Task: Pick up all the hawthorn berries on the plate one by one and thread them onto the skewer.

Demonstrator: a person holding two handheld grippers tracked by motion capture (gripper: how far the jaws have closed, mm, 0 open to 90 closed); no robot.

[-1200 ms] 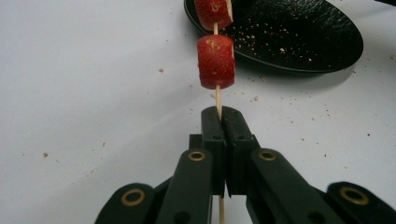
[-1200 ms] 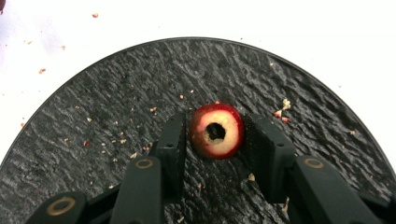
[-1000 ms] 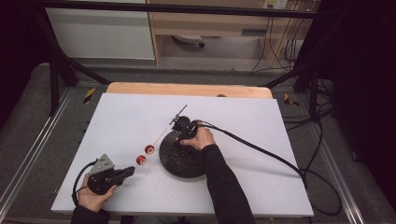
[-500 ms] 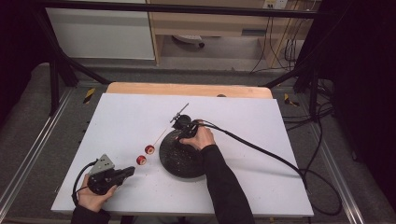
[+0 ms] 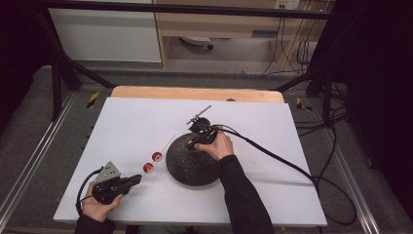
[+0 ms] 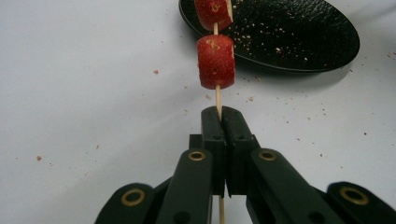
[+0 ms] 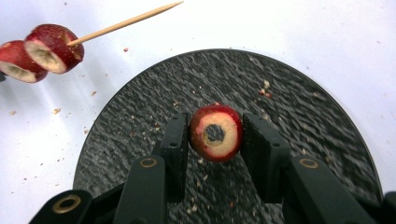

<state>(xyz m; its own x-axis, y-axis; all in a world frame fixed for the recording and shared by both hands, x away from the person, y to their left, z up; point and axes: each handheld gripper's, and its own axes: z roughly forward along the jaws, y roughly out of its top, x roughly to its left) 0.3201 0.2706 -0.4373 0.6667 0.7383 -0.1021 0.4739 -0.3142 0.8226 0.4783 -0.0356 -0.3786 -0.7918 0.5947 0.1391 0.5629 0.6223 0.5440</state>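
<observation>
My left gripper [image 6: 219, 112] is shut on the blunt end of a thin wooden skewer [image 6: 217, 95]. Two red fruit pieces [image 6: 215, 61] are threaded on it, seen in the high view as two small rounds [image 5: 148, 167] left of the black plate [image 5: 187, 170]. The left gripper [image 5: 138, 179] sits near the table's front left. My right gripper [image 7: 215, 133] hangs over the plate [image 7: 289, 121], shut on a cored red fruit piece [image 7: 215, 140] with its hole facing the camera. The skewer's pointed tip [image 7: 126, 21] lies to the upper left of it.
Crumbs are scattered over the white table [image 5: 272, 195] and the plate. A wooden board edge [image 5: 195, 92] runs along the far side. The right gripper's black cable [image 5: 292, 165] trails off to the right. Metal frame rails [image 5: 29, 161] flank the table.
The right hand with its gripper has drifted slightly to the right over the plate. The left gripper and skewer have stayed put.
</observation>
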